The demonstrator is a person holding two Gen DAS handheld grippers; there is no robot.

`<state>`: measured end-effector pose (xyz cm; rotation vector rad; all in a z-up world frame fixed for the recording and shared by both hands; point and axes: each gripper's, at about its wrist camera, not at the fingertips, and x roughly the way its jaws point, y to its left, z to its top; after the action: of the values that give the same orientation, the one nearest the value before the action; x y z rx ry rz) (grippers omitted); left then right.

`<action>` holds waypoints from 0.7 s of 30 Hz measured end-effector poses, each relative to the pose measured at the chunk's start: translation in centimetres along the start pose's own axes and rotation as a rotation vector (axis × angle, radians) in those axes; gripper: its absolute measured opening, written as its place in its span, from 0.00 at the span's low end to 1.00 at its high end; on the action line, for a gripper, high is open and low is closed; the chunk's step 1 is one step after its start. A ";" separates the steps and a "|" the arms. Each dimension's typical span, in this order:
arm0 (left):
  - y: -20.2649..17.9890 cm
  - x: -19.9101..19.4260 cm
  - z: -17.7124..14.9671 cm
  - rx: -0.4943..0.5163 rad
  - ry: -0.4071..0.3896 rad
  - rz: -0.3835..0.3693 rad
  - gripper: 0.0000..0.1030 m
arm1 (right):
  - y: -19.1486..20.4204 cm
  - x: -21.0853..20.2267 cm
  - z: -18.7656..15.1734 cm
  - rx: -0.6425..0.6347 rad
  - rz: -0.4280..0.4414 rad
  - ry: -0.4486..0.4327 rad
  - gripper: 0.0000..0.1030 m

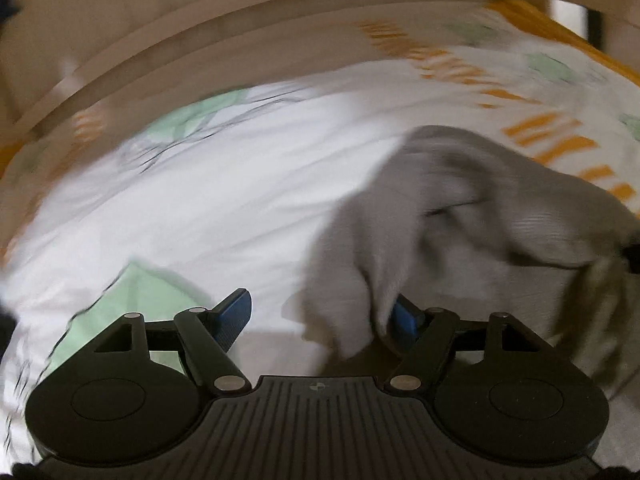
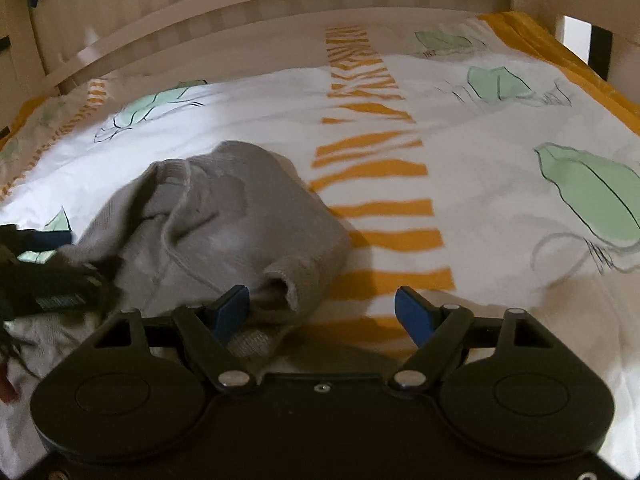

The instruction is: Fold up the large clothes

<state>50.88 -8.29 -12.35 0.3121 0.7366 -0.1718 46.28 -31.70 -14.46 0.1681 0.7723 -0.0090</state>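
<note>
Over the bedspread (image 2: 248, 120), both hand-held grippers (image 1: 320, 314) (image 2: 322, 310) tilt down, jaws apart, seemingly gripping nothing of the grey garment (image 2: 224, 216).

A crumpled grey sweater (image 2: 224, 220) lies on the patterned bed (image 2: 480, 200).

free: white printed bedspread (image 2: 480, 184) lay flat and bare right of the grey garment (image 2: 224, 216) | obstacle: crumpled garment heaped ahead-left of right gripper (image 2: 322, 312), draped over one finger of left gripper (image 1: 320, 316) | boundary: wooden bed rail (image 2: 280, 4) walled the far edge
</note>
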 end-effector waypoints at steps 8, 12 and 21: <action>7.1 -1.7 -2.9 -0.219 0.031 -0.037 0.71 | -1.3 -1.3 -1.6 -0.007 -0.011 -0.024 0.79; 7.2 -3.1 -2.9 -0.203 -0.009 -0.095 0.71 | -1.5 -2.8 -1.1 -0.003 0.018 -0.096 0.79; 3.8 -1.2 -0.7 0.010 -0.024 -0.082 0.71 | 1.0 -1.3 1.5 -0.138 0.019 -0.062 0.71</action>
<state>50.53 -4.46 -11.19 0.2888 0.7250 -0.2570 46.42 -31.03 -12.35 0.0441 0.7067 0.0566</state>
